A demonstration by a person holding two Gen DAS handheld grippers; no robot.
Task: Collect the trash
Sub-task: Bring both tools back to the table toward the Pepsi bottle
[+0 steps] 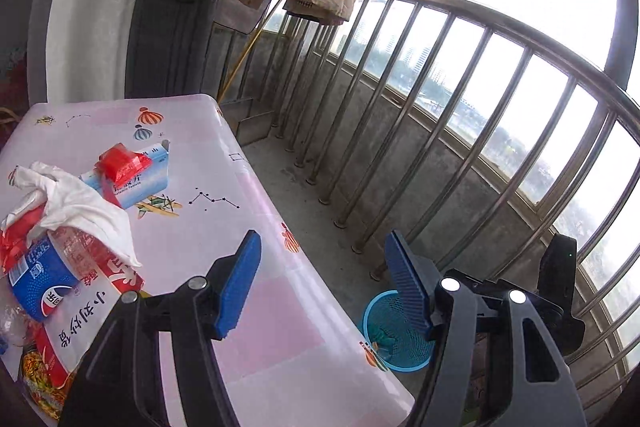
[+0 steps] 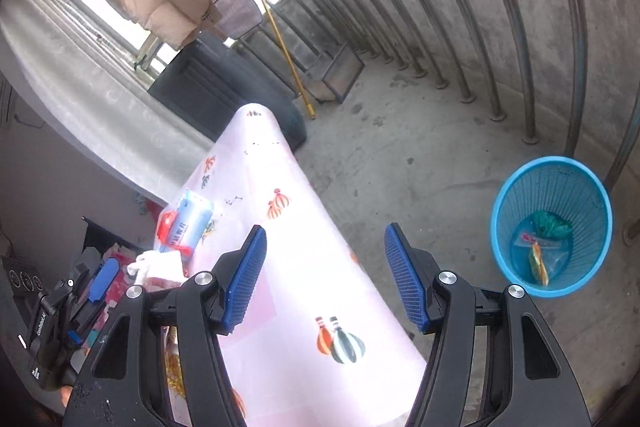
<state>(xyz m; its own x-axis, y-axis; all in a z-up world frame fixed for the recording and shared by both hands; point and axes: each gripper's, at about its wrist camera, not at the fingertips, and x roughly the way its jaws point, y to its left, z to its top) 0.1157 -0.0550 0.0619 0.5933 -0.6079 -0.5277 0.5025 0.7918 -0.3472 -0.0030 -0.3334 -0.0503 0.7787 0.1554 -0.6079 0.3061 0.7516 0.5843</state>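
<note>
I held both the left gripper [image 1: 320,287] and right gripper [image 2: 324,275] with jaws spread, empty. Trash, a Pepsi bottle [image 1: 40,287] under a white tissue [image 1: 76,203], lay at the table's [image 1: 248,267] left edge; the blue wastebasket [image 2: 552,227] on the floor held what looked like wrappers.

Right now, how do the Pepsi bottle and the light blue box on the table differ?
The Pepsi bottle is clear and crushed, half under a white tissue; the light blue box is opaque and keeps its shape. The bottle lies nearer the left gripper; the box lies farther back, under a red wrapper. Both rest on the table.
</note>
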